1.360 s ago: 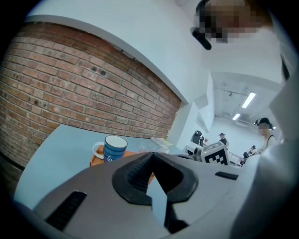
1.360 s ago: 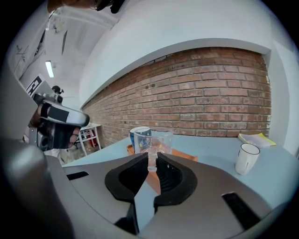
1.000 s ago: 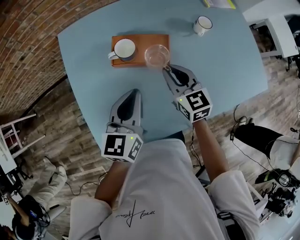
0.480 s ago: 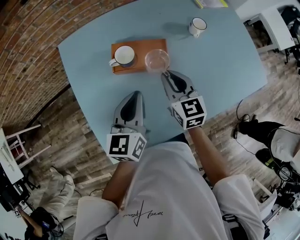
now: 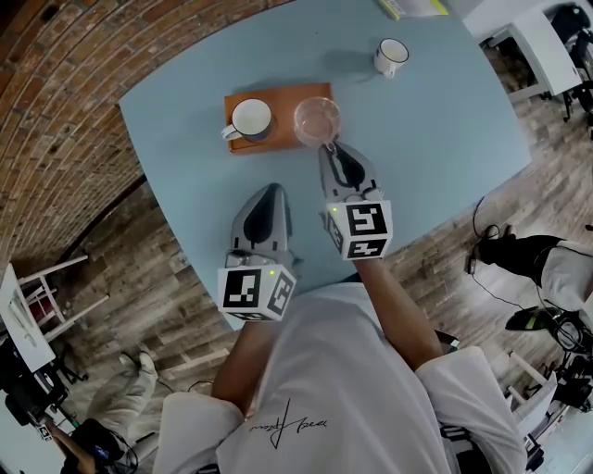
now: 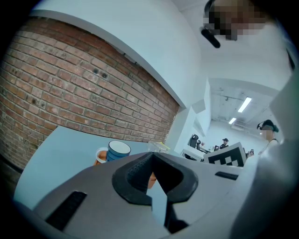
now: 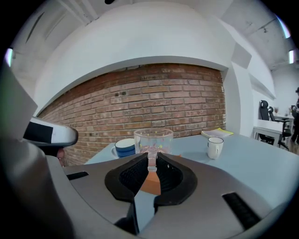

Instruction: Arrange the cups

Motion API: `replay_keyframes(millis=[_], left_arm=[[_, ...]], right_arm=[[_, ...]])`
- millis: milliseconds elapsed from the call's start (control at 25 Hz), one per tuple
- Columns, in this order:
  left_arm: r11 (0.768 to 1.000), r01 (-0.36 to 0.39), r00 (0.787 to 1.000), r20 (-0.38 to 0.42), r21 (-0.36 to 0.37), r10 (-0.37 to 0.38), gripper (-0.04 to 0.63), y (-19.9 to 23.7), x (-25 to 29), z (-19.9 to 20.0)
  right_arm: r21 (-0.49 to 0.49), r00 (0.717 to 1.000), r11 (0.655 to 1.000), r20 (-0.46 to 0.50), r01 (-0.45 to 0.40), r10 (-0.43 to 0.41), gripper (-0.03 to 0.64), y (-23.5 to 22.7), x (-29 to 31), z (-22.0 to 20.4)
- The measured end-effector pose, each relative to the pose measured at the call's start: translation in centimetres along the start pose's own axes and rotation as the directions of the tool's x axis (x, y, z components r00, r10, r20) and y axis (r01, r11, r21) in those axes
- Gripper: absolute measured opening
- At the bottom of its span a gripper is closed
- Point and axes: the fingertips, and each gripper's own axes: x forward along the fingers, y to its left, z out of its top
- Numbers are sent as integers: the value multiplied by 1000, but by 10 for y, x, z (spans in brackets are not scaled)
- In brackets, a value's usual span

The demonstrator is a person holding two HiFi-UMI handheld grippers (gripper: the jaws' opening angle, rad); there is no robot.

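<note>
A clear glass cup (image 5: 317,120) stands upright at the right end of an orange tray (image 5: 278,94), beside a blue mug (image 5: 250,118) with a white inside. My right gripper (image 5: 329,146) is shut on the glass cup's handle; in the right gripper view the handle sits pinched between the jaws below the glass cup (image 7: 153,139). Its base is hidden, so I cannot tell whether it rests on the tray. My left gripper (image 5: 273,188) is shut and empty, low over the table's near side, short of the tray. A white mug (image 5: 390,56) stands alone at the far right.
The blue table (image 5: 445,130) has its near edge just behind both grippers. A yellow booklet (image 5: 412,7) lies at the far edge. The blue mug (image 7: 125,147) and white mug (image 7: 215,147) flank the glass in the right gripper view. A brick wall lies beyond the table.
My right hand has swung left and rolled, so its gripper now points straighter at the tray, still holding the glass cup's handle. The cup stays at the tray's right end. The left gripper kept still.
</note>
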Motion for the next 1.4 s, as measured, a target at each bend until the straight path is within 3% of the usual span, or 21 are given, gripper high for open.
replay_keyframes(millis=[280, 480, 840, 1400], left_arm=[[1000, -13, 1000, -5, 9, 13, 9, 10, 2, 0], [1000, -21, 1000, -20, 12, 21, 9, 18, 1, -1], [999, -35, 997, -63, 26, 36, 9, 28, -3, -9], [998, -39, 993, -108, 41, 44, 9, 36, -8, -15]], right_arm=[[16, 996, 996, 14, 90, -90, 57, 2, 12, -9], [63, 993, 991, 20, 116, -118, 57, 6, 27, -19], [64, 981, 980, 38, 188, -190, 57, -2, 45, -27], [35, 971, 974, 74, 225, -227, 57, 6, 54, -41]])
